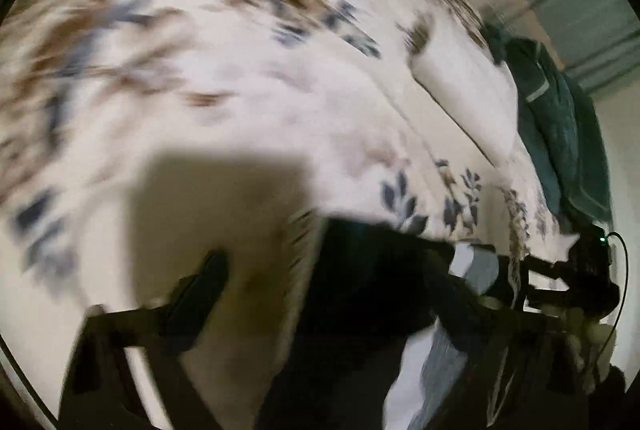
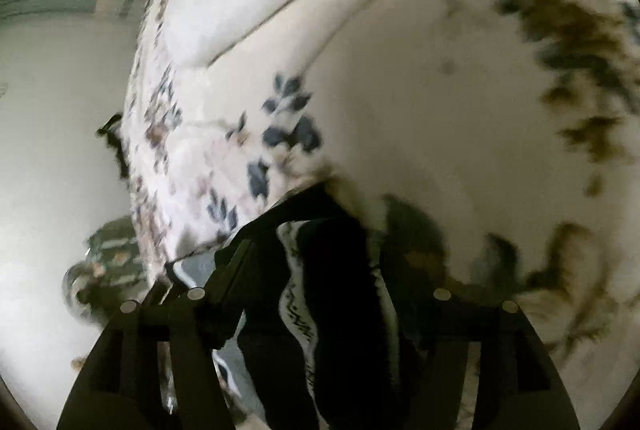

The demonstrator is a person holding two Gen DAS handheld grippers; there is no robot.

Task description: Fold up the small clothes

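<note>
A black garment with white wavy trim (image 2: 320, 310) hangs between the right gripper (image 2: 320, 314)'s jaws at lower centre; whether they pinch it is unclear. The left gripper (image 1: 304, 294), half hidden, is equally unreadable. The cloth could slip free. The cream floral bedspread (image 2: 420, 89) lies open above; its edge drops away at left.

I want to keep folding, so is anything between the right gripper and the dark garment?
Nothing visible does. The dark garment lies right between the fingers of the right gripper, which stand apart, over the floral bedspread.
</note>
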